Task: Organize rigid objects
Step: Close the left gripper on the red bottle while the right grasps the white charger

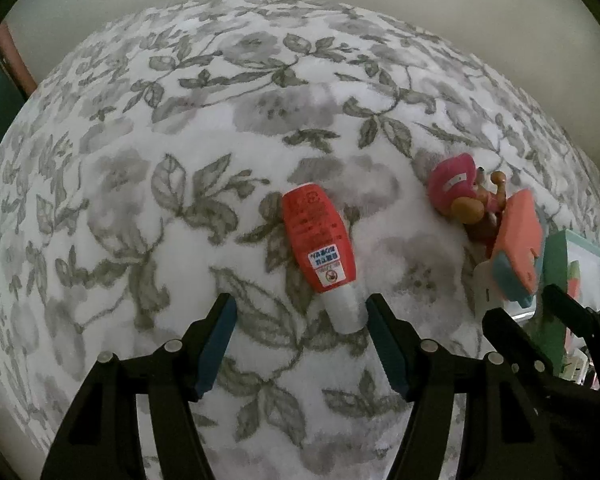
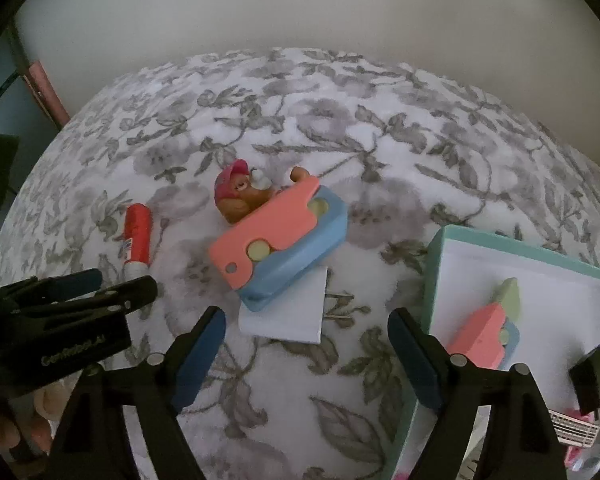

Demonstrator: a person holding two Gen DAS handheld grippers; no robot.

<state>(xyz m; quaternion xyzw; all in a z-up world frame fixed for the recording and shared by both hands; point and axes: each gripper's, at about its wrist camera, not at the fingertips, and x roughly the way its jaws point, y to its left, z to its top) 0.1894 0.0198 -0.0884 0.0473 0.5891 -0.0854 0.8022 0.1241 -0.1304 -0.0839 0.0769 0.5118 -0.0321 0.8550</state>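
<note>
A red bottle (image 1: 318, 240) with a white cap lies on the floral blanket (image 1: 180, 120). My left gripper (image 1: 302, 320) is open just over it, the cap end sitting between the fingertips close to the right pad, with no pad pressing on it. In the right wrist view the bottle (image 2: 138, 232) lies at the left beside the left gripper (image 2: 120, 280). My right gripper (image 2: 308, 332) is open above a white plug adapter (image 2: 284, 312). A pink-and-blue toy (image 2: 276, 240) rests on the adapter's far edge. Behind it lies a pink-hatted figurine (image 2: 240, 192).
A teal box (image 2: 440, 264) stands at the right, holding another pink, blue and green toy (image 2: 488, 332), a black item (image 2: 592, 372) and a small white keyboard-like piece (image 2: 576, 428). A pale wall (image 2: 300, 8) backs the blanket. A hand (image 2: 40, 408) shows at lower left.
</note>
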